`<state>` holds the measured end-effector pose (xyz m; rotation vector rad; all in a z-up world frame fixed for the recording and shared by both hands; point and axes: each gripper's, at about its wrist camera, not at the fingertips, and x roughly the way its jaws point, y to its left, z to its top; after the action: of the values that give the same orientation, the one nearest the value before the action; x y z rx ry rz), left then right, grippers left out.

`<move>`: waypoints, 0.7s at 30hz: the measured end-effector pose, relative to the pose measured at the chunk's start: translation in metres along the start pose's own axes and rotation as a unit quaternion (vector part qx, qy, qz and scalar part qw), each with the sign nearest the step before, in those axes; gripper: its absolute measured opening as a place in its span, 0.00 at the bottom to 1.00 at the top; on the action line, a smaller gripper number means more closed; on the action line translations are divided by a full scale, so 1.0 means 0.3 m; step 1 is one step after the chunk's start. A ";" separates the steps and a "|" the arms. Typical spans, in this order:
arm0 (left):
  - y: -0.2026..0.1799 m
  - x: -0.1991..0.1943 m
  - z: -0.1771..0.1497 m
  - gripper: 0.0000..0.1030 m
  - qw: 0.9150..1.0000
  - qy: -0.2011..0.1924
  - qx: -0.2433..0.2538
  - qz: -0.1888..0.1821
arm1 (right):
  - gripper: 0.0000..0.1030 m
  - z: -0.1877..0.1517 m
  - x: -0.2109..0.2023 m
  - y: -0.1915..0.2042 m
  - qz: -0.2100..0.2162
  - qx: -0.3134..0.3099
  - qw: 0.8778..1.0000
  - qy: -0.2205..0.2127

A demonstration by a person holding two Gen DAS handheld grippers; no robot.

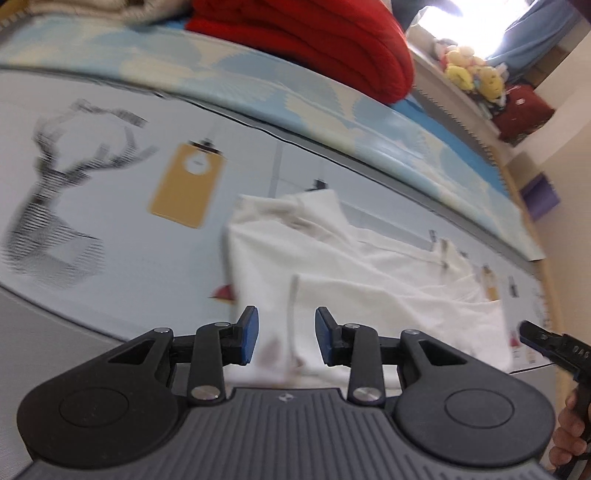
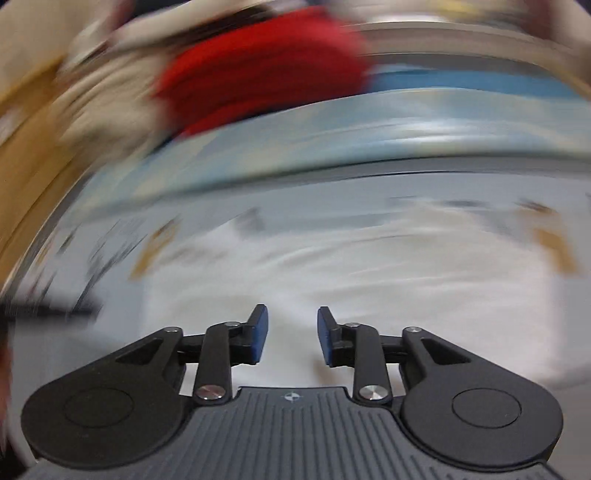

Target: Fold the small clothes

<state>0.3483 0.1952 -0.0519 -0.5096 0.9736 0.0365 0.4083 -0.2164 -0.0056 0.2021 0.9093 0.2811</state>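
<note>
Two grippers are seen: the left gripper (image 1: 286, 334) is held partly open above the near edge of one white garment (image 1: 369, 280), with nothing clamped between its blue pads (image 1: 251, 336), and the right gripper (image 2: 291, 334) is likewise parted and empty over the same pale cloth, though that view is heavily blurred. The garment is spread, partly folded, on a pale grey printed mat (image 1: 122, 229), on which one deer figure (image 1: 55, 192) and one tan tag (image 1: 188, 184) are printed. Beyond the mat, one red knitted item (image 1: 332, 48), a shelf of soft toys (image 1: 469, 74) and a bright window (image 1: 469, 26) are found.
</note>
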 end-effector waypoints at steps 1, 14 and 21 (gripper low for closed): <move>0.002 0.023 0.002 0.36 1.000 -0.001 -0.003 -0.013 | 0.31 0.010 -0.041 -0.064 -0.025 0.043 0.999 -0.018; 0.001 0.242 0.004 0.35 0.999 -0.016 0.007 -0.037 | 0.33 0.041 -0.135 -0.348 -0.113 0.135 0.979 -0.107; -0.033 0.314 -0.016 0.28 0.999 -0.002 0.043 -0.018 | 0.33 0.041 -0.115 -0.440 -0.139 0.174 0.969 -0.109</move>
<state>0.4010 0.1662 -0.1253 -0.4486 0.9575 -0.0372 0.4183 -0.3529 -0.0108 0.4161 0.7521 -0.1630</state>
